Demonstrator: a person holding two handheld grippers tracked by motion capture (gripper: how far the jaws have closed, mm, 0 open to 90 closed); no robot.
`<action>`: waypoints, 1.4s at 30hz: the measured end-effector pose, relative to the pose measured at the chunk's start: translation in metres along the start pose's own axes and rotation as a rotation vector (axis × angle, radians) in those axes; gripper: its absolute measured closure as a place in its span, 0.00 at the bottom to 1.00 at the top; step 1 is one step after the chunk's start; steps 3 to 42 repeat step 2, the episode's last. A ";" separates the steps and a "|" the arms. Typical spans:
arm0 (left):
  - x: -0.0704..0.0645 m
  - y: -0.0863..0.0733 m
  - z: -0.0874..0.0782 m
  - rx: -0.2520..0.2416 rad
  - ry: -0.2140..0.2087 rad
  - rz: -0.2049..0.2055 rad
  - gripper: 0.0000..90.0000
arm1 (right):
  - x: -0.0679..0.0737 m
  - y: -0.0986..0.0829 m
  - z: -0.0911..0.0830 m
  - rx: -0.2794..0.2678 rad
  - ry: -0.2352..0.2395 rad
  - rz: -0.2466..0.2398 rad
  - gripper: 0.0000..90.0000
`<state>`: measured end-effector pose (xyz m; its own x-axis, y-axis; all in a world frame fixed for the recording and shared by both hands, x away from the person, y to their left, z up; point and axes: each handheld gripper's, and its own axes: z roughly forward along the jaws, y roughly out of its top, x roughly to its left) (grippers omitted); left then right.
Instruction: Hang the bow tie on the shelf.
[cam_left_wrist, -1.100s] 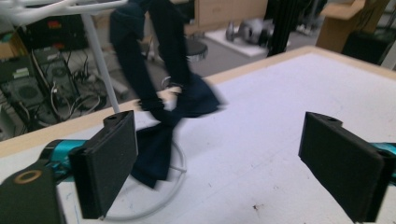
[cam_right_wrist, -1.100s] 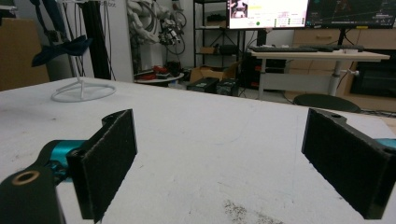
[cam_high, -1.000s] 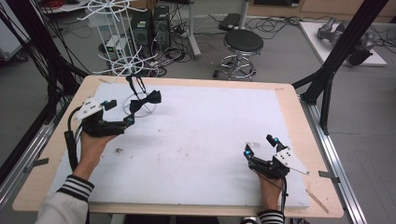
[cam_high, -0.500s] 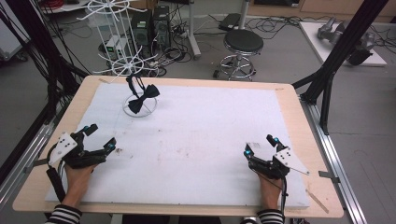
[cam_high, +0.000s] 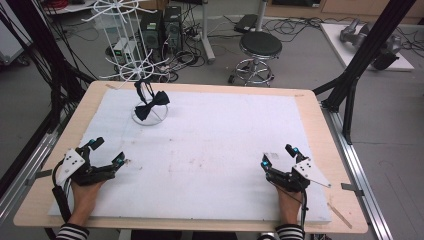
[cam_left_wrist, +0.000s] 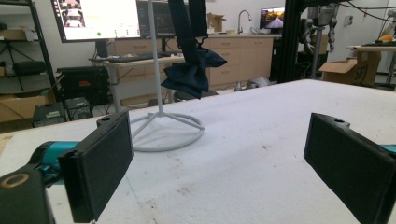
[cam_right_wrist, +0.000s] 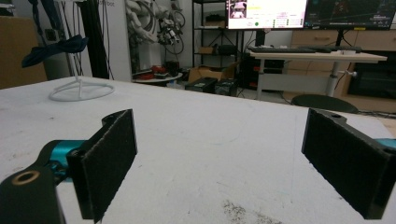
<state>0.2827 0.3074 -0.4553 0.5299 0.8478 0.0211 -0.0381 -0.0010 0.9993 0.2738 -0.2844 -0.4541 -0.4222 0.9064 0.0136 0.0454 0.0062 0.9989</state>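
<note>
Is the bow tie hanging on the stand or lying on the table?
Hanging. The bow tie dangles by its strap beside the white stand's pole, clear above the ring base and the table.

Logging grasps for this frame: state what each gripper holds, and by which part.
Nothing is held. The left gripper and right gripper both rest open on the white mat; the bow tie hangs on its stand, untouched.
</note>
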 end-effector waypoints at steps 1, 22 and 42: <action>0.001 0.000 0.000 -0.003 0.000 -0.010 0.09 | 0.000 0.000 0.000 0.000 0.001 -0.003 0.10; 0.002 0.000 -0.001 -0.006 0.004 -0.019 0.09 | 0.000 0.000 0.000 0.000 0.001 -0.003 0.10; 0.002 0.000 -0.001 -0.006 0.004 -0.019 0.09 | 0.000 0.000 0.000 0.000 0.001 -0.003 0.10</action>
